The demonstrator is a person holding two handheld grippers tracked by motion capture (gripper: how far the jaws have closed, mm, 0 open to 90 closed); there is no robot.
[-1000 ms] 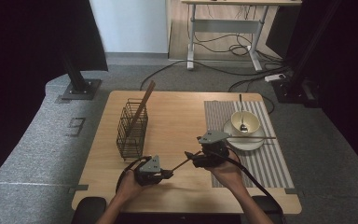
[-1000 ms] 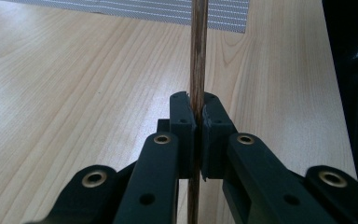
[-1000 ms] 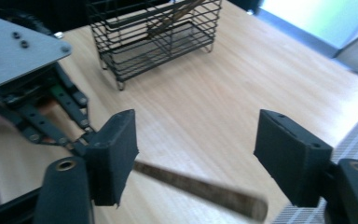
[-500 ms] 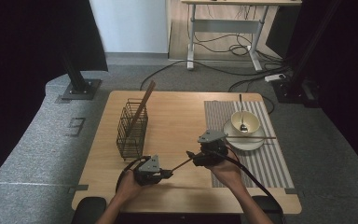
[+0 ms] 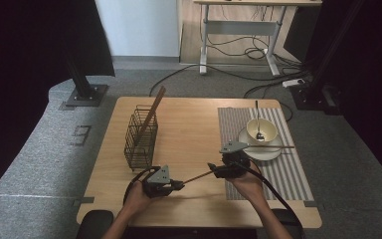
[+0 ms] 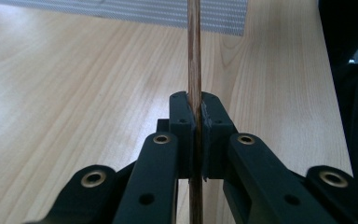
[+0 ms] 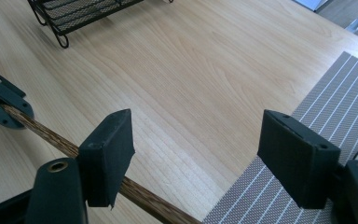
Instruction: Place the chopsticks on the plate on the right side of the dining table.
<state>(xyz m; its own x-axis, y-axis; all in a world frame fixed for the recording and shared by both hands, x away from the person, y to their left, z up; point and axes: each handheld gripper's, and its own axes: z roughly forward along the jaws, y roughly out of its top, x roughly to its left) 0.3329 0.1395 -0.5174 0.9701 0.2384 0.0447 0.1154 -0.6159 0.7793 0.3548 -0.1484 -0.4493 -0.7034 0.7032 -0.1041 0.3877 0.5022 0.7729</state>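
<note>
A dark wooden chopstick (image 5: 197,177) hangs level just above the table, and my left gripper (image 5: 176,185) is shut on one end of it. In the left gripper view both pads clamp the chopstick (image 6: 194,56), which runs straight ahead toward the striped placemat (image 6: 168,11). My right gripper (image 5: 213,169) is at the chopstick's other end with its jaws wide open. In the right gripper view the chopstick (image 7: 42,133) passes under the left finger (image 7: 109,149) of my right gripper (image 7: 198,135), and neither pad presses on it. The left gripper (image 7: 0,107) shows at the far left.
A black wire basket (image 5: 142,137) at the table's left holds another upright chopstick (image 5: 151,114). On the striped placemat (image 5: 278,169) stands a plate (image 5: 261,152) with a bowl (image 5: 261,130) and spoon, and a chopstick (image 5: 273,146) lies across the plate.
My right gripper has sunk a little toward the table, at the chopstick's free end. The left gripper has kept still with the chopstick in it.
</note>
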